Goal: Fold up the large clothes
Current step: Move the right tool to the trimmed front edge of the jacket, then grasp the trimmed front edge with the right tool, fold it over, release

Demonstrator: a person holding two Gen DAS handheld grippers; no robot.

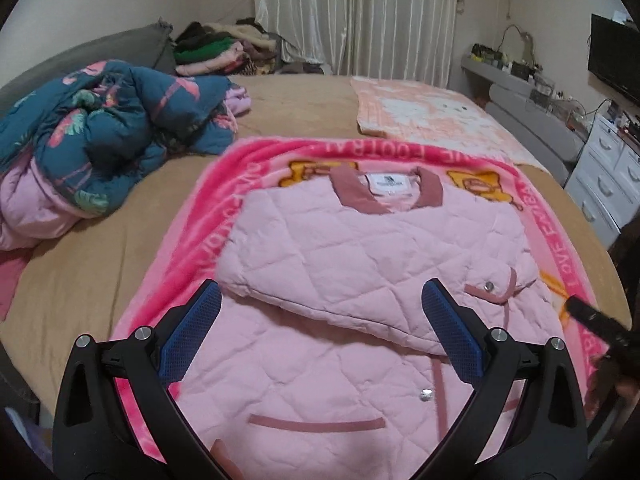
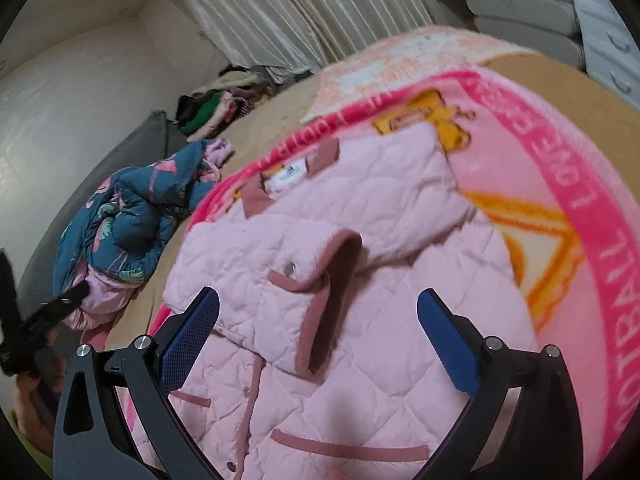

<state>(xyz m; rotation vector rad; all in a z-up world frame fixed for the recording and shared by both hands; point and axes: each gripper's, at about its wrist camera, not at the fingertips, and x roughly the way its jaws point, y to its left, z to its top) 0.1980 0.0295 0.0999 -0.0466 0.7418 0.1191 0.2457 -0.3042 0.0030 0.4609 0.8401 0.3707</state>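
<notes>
A pink quilted jacket [image 1: 360, 248] [image 2: 360, 216] with dusty-rose trim lies on a bright pink blanket [image 1: 200, 216] [image 2: 560, 184] on the bed. Its sleeves are folded across the front, collar and white label at the far end. My left gripper [image 1: 322, 302] hovers open above the folded sleeve's edge, nothing between its blue pads [image 1: 192, 336]. My right gripper [image 2: 318, 308] is open too, above the sleeve cuff [image 2: 332, 264], holding nothing. The right gripper's dark tip [image 1: 592, 316] shows at the left wrist view's right edge; the left one [image 2: 48, 316] shows at the right wrist view's left edge.
A crumpled teal floral quilt [image 1: 112, 128] [image 2: 132, 216] over pale pink cloth sits on the left of the tan bed [image 1: 296, 96]. A peach towel [image 1: 424, 112] lies beyond the blanket. Folded clothes [image 1: 216, 52] pile by the curtains. White drawers [image 1: 608, 176] stand at right.
</notes>
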